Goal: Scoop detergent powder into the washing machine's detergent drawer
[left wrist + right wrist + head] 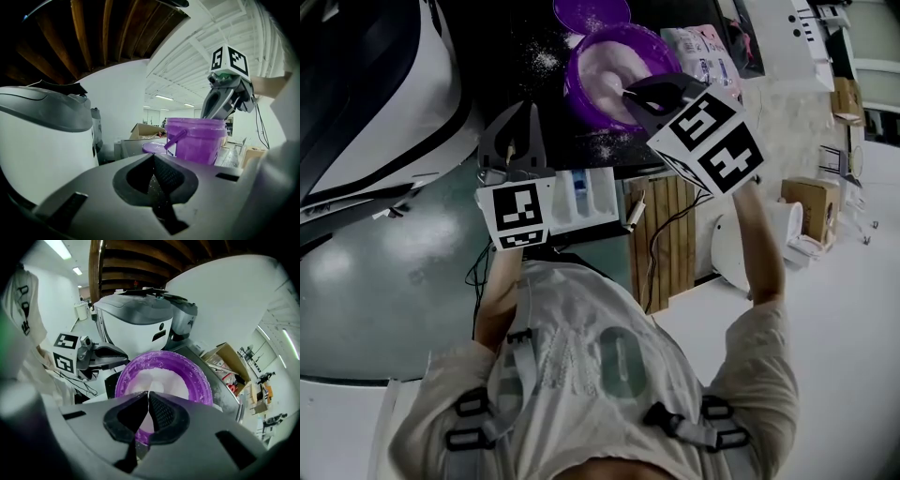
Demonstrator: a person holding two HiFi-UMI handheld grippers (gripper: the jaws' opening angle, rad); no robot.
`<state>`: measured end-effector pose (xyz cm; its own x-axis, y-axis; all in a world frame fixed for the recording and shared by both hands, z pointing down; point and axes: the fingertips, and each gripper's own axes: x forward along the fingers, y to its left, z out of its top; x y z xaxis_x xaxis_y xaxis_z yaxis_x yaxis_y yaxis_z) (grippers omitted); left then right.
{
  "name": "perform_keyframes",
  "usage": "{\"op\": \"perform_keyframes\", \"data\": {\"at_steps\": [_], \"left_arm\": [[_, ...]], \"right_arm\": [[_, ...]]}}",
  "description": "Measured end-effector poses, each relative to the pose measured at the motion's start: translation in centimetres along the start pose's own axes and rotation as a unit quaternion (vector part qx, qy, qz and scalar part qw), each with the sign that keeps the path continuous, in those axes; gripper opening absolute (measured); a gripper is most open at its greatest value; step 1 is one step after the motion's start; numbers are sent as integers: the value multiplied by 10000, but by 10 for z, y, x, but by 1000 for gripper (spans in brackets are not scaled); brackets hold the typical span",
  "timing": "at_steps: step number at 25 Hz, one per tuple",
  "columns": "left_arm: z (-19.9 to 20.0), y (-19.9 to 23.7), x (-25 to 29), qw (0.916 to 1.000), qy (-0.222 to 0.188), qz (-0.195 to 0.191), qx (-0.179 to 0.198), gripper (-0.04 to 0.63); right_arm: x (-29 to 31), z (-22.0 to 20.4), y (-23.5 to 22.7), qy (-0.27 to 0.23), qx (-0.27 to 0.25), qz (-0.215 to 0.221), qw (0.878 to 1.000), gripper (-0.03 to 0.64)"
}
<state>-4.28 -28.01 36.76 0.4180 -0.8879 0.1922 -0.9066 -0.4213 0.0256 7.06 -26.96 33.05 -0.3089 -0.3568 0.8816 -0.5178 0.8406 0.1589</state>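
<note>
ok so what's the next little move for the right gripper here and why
Probably push the right gripper slightly deeper into the white powder. Its jaws are together, with the tips inside the purple bucket at the powder's surface, and the drawer sits open by the left gripper.

Room setting. Through the head view I am seeing a pale floor (825, 319) carrying a slatted wooden panel (661, 234) and a cardboard box (811, 202). Overhead, dark wooden beams (93, 37) are meeting a white wall (126, 89), and strip lights (164, 97) are glowing farther back.
</note>
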Motion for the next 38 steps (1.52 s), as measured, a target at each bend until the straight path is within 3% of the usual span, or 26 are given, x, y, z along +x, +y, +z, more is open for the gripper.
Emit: {"op": "perform_keyframes", "data": {"at_steps": [9,12,15,18,22,30,38], "left_arm": [[9,-8,-5,9999,-93,-77,51,20],[13,-11,-7,9998,-129,-96,139,20],[14,-13,-11,9996,-131,-93,250,20],[16,-15,-14,9994,-124,-85,321,20],[21,-15,-16,9985,-153,-52,523,20],[28,-19,-19,9973,-178,-68,703,20],[47,-30,-24,9952,-290,-112,923,20]], "right_arm": [[-19,-9,9,-357,1278,449,9901,11],[-22,-11,8,-540,1788,604,9805,12],[-24,-13,3,-831,2445,776,9630,12],[-29,-13,-3,-1207,3254,1018,9323,11],[-36,-10,-6,-1895,4175,1499,8760,11],[-46,-21,-25,-2744,5163,1418,7988,11],[-68,-30,-36,-3839,5949,1606,6877,11]]}}
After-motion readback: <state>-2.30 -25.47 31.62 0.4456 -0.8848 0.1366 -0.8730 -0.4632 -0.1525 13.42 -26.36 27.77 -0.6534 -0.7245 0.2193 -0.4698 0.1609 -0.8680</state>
